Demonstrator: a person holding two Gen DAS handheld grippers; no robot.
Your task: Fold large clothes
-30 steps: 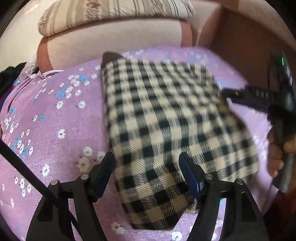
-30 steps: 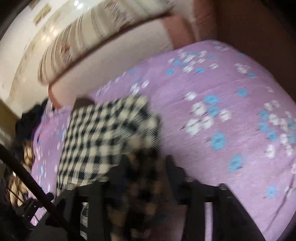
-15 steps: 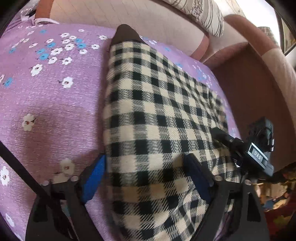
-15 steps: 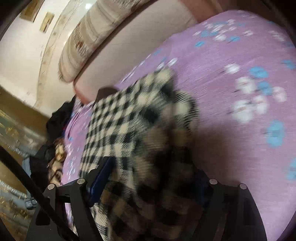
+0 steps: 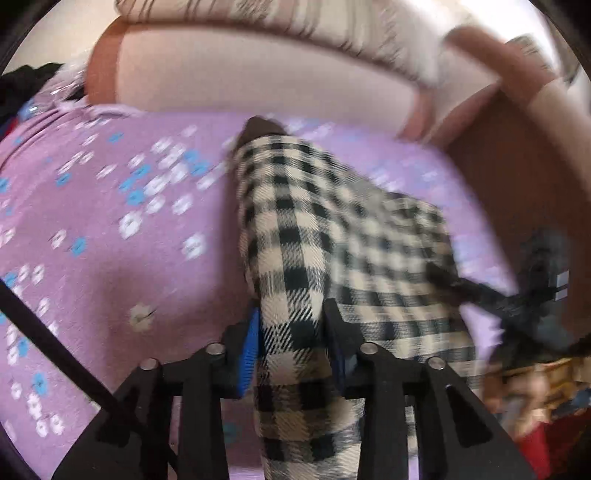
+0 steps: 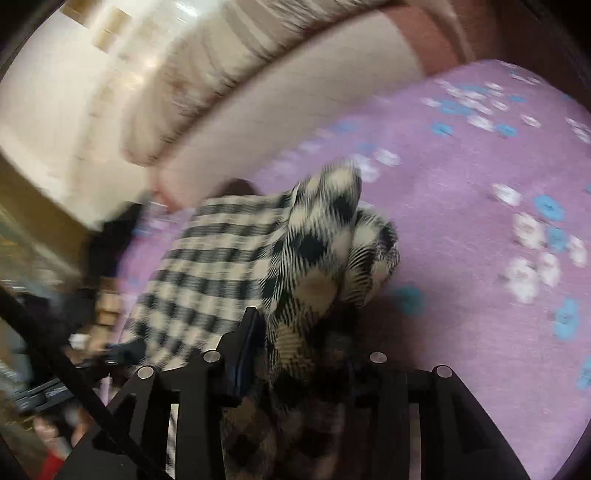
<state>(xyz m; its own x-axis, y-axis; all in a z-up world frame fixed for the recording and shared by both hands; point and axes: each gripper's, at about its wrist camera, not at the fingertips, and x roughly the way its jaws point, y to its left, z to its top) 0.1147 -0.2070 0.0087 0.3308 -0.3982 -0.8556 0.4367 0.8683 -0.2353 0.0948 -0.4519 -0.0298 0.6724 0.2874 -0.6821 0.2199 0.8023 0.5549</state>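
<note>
Jaws of both grippers closing, pinching one checked garment point(image 5: 295, 236) point(image 6: 221, 258) on one floral sheet point(image 5: 110, 258).

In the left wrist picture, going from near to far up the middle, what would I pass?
Left gripper, its jaws closing on a bunched fold → checked garment → purple floral cover → sofa backrest → striped cushion.

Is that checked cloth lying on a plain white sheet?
No. The checked cloth lies on a purple sheet printed with small white and blue flowers.
</note>
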